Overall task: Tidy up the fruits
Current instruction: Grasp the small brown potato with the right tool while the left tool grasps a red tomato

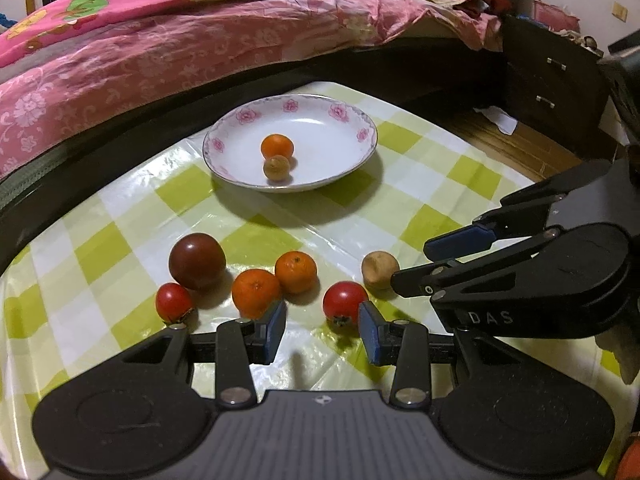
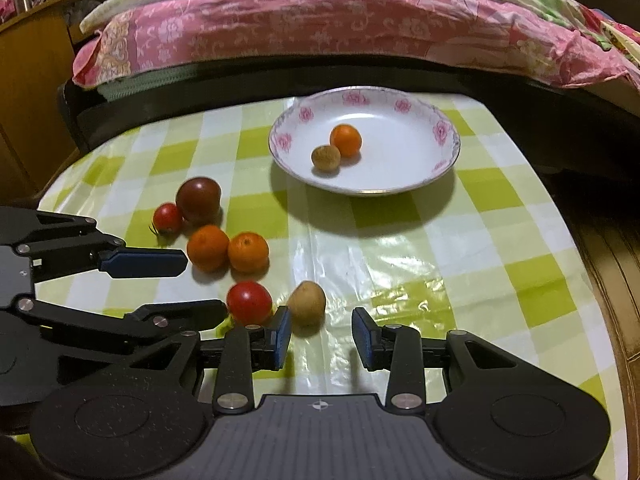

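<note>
A glossy green-and-white checked plastic tablecloth (image 1: 132, 216) is covering the table, carrying a round, shallow white china plate (image 2: 404, 184) with a pink floral rim, in which a smooth small orange (image 2: 346, 141) and a dull brown fruit (image 2: 326, 157) are sitting, touching. Both black grippers with blue pads are hovering low, the left gripper (image 1: 322, 330) and the right gripper (image 2: 321, 334) each standing wide apart and empty. On the cloth near them are lying a dark plum-coloured round fruit (image 1: 197, 261), two dimpled oranges (image 1: 276, 282) touching each other, a wrinkled tan fruit (image 2: 306, 304), and two shiny red tomatoes (image 1: 344, 303).
</note>
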